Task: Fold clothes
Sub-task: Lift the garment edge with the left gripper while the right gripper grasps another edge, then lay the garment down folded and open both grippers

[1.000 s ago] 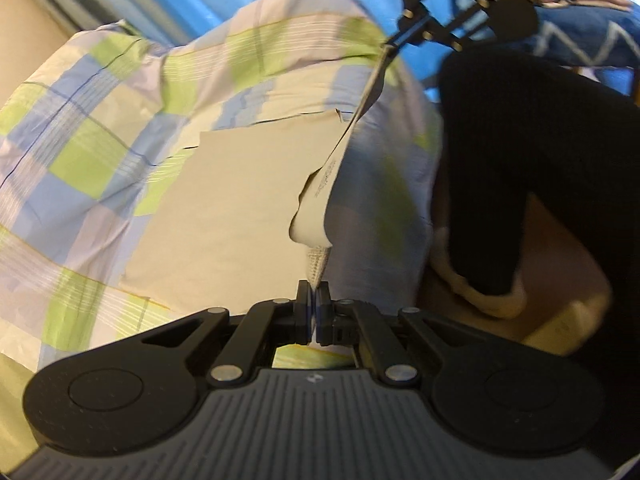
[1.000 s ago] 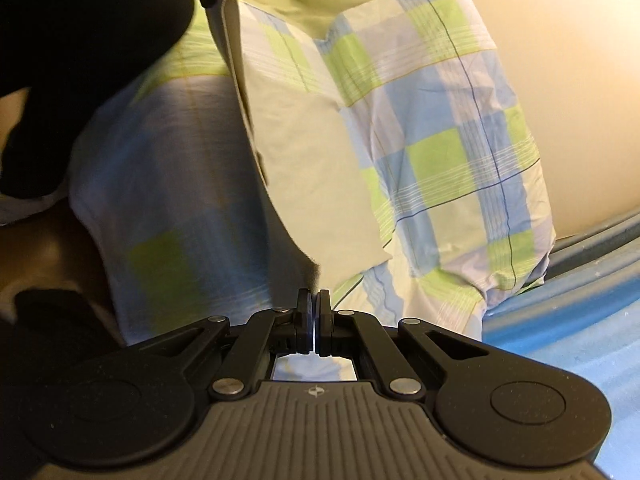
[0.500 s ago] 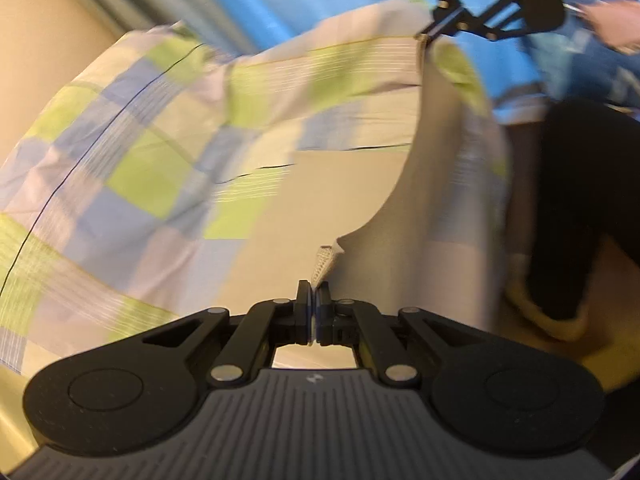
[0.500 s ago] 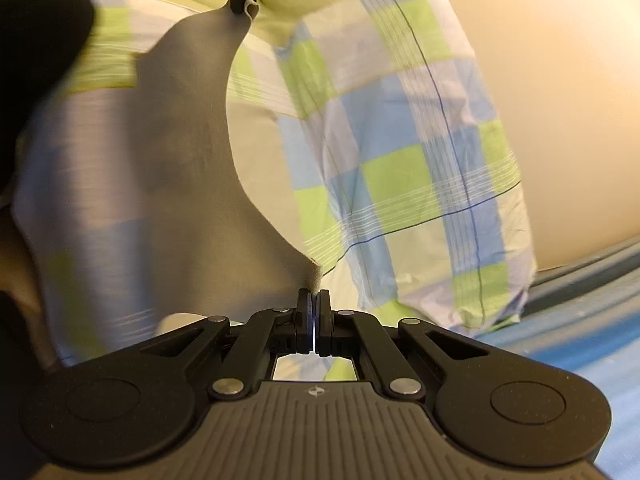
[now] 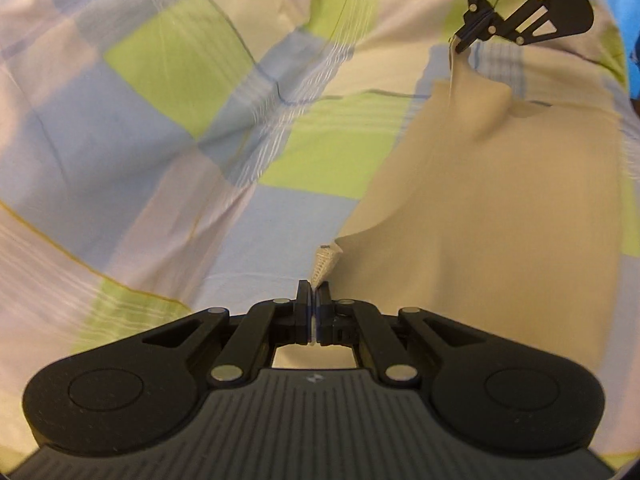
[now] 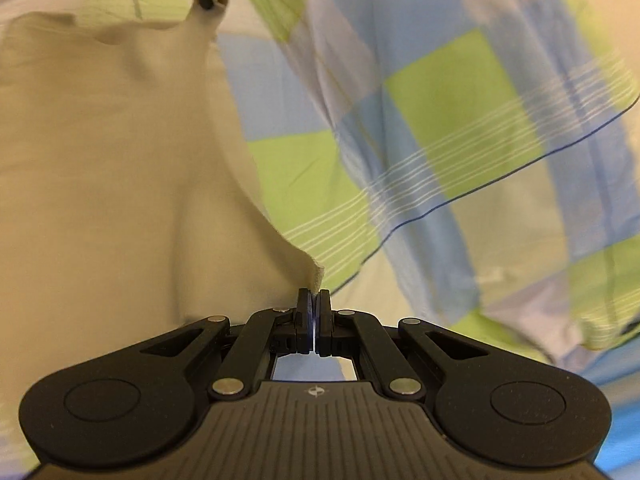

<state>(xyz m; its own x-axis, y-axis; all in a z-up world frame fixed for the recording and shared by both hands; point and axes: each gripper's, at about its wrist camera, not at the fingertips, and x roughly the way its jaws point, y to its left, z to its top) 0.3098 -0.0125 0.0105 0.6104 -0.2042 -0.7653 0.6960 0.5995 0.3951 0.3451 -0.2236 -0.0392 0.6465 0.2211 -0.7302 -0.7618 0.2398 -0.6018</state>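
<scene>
Beige garment (image 5: 500,208) was pinched at a corner by each closed tongs, left (image 5: 313,300) and right (image 6: 313,300), above the checked bedsheet (image 5: 168,128); spreading step. Next: lay flat toward 12 o'clock.

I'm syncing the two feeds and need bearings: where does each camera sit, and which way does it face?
Left wrist view: sits behind the left gripper, looking along its shut fingers over the beige garment on the checked sheet; the right gripper shows top right.
Right wrist view: sits behind the right gripper, facing back across the same garment; the left gripper shows at the top.
Shared: garment, sheet and both grippers, each pinching a garment corner.
</scene>
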